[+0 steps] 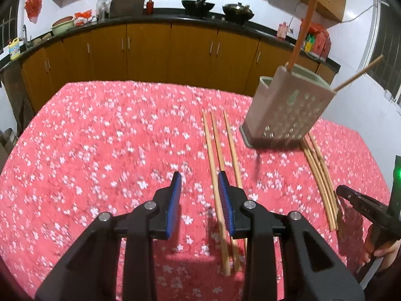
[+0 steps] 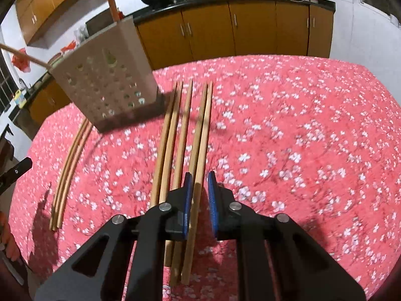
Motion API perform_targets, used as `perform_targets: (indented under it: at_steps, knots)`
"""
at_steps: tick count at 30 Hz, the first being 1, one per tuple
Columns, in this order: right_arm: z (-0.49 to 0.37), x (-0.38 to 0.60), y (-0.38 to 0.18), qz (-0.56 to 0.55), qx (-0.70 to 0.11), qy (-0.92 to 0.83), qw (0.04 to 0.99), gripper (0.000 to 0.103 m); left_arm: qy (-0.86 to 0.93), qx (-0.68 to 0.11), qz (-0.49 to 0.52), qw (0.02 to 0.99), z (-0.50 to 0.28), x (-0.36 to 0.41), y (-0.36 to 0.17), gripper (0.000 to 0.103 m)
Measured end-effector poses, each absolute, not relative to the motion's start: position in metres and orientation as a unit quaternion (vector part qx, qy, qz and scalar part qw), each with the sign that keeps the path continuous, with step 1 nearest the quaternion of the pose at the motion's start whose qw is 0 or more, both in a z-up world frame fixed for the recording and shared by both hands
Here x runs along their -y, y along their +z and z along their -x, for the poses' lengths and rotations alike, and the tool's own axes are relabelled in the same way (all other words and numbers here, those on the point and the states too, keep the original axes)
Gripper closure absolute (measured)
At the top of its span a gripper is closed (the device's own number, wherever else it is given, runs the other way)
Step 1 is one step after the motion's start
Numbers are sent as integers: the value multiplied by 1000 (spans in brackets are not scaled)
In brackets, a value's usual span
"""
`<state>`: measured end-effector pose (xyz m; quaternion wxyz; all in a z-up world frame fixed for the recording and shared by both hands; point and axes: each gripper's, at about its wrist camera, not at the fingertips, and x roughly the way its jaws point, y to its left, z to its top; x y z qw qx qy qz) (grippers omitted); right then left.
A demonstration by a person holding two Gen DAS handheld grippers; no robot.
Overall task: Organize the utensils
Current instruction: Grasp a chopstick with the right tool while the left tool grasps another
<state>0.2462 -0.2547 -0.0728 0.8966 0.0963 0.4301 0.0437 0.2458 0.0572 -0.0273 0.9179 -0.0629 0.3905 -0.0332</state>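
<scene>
A grey perforated utensil holder (image 1: 288, 107) stands on the red flowered tablecloth (image 1: 112, 138) with two chopsticks (image 1: 304, 27) sticking out. Three wooden chopsticks (image 1: 215, 160) lie left of it, several more (image 1: 319, 175) lie right of it. My left gripper (image 1: 200, 183) is open and empty above the left group. In the right wrist view the holder (image 2: 105, 80) is at upper left. My right gripper (image 2: 200, 185) is open above several chopsticks (image 2: 185, 135); one chopstick (image 2: 200, 175) shows between its jaws. The three-chopstick group (image 2: 70, 165) lies at left.
Orange kitchen cabinets (image 1: 150, 45) with a dark countertop run behind the table, holding woks (image 1: 198, 6), bottles and a pot. The right gripper's body (image 1: 363, 205) shows at the right edge of the left wrist view. A window (image 1: 386, 50) is at the right.
</scene>
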Motion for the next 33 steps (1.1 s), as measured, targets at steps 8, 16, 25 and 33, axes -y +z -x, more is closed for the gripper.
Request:
perform_targets:
  at_steps: [8, 16, 25, 33]
  knots:
    - [-244, 247, -81, -71, -425, 41, 902, 90, -41, -409, 66, 909, -248, -52, -42, 72]
    - [-242, 264, -84, -57, -428, 2, 902, 96, -55, -427, 74, 900, -248, -52, -53, 72]
    - [-238, 277, -83, -62, -421, -20, 905, 96, -76, -442, 69, 891, -248, -43, -71, 79]
    - [-237, 274, -83, -57, -420, -14, 906, 96, -58, -448, 44, 891, -254, -37, -82, 88]
